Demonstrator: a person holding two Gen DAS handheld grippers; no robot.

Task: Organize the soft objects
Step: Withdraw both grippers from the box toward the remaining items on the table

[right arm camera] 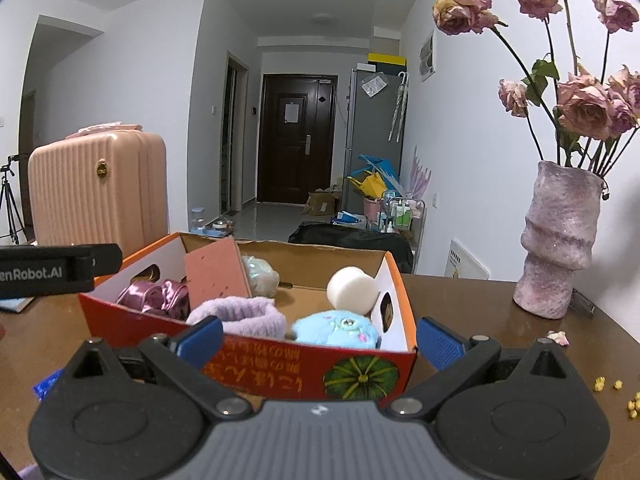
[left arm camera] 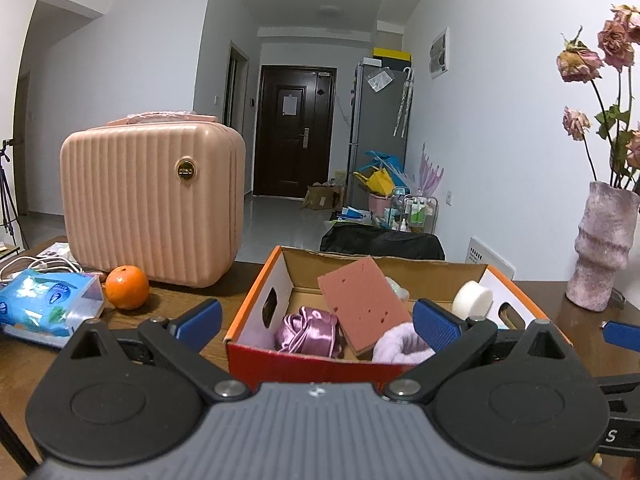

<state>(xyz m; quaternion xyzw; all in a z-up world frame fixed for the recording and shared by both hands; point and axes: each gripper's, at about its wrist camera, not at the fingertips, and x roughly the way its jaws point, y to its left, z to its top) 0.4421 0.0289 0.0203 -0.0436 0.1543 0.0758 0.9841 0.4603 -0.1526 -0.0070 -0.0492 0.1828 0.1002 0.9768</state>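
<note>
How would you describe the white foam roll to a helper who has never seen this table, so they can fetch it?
Find the orange cardboard box on the brown table, left of the pink vase. Inside, against the right wall by its handle cutout, sits the white foam roll. It is the only plain white cylinder there, just behind the fluffy blue plush toy.

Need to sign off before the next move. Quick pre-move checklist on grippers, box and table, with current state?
1. Left gripper open and holding nothing: ok.
2. Right gripper open and holding nothing: ok.
3. Cardboard box upright on the table, top open: ok.
4. Soft items inside the box: purple satin scrunchie, brown sponge, lilac fuzzy band, blue plush, white foam cylinder: ok.
5. Any soft object left outside the box: cannot tell; only the tissue pack and orange show nearby.
6. Vase stands apart from the box: ok.
</note>
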